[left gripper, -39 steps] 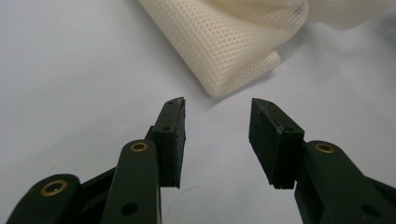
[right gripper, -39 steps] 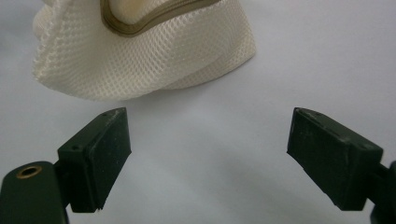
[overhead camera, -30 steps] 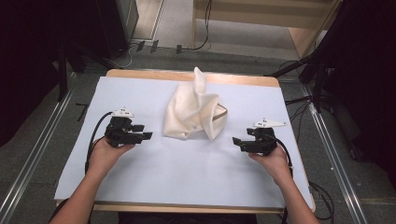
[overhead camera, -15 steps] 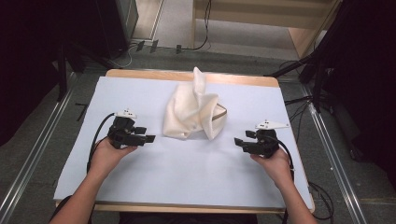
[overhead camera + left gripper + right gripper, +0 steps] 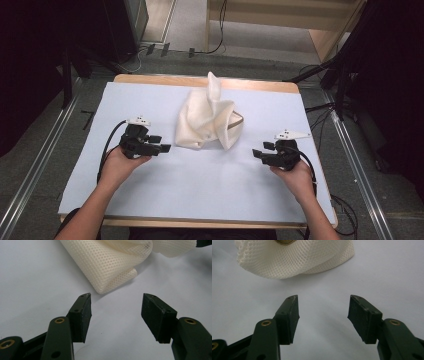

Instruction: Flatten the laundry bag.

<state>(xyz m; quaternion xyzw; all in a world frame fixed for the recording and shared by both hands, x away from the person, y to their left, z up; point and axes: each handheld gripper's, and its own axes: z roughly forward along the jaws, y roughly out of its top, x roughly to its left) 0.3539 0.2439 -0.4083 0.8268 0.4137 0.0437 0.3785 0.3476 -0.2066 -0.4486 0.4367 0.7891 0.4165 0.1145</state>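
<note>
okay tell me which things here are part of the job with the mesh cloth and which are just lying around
Part of the job:
- cream mesh cloth, crumpled mid-table
- left gripper, open, close beside the cloth
- right gripper, open, short of the cloth
- pale blue table cover

Just lying about:
- cables on the floor behind the table
- wooden furniture at the back

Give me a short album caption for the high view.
Two hand-held grippers, left and right, face a crumpled cream mesh cloth on a pale blue table.
</note>
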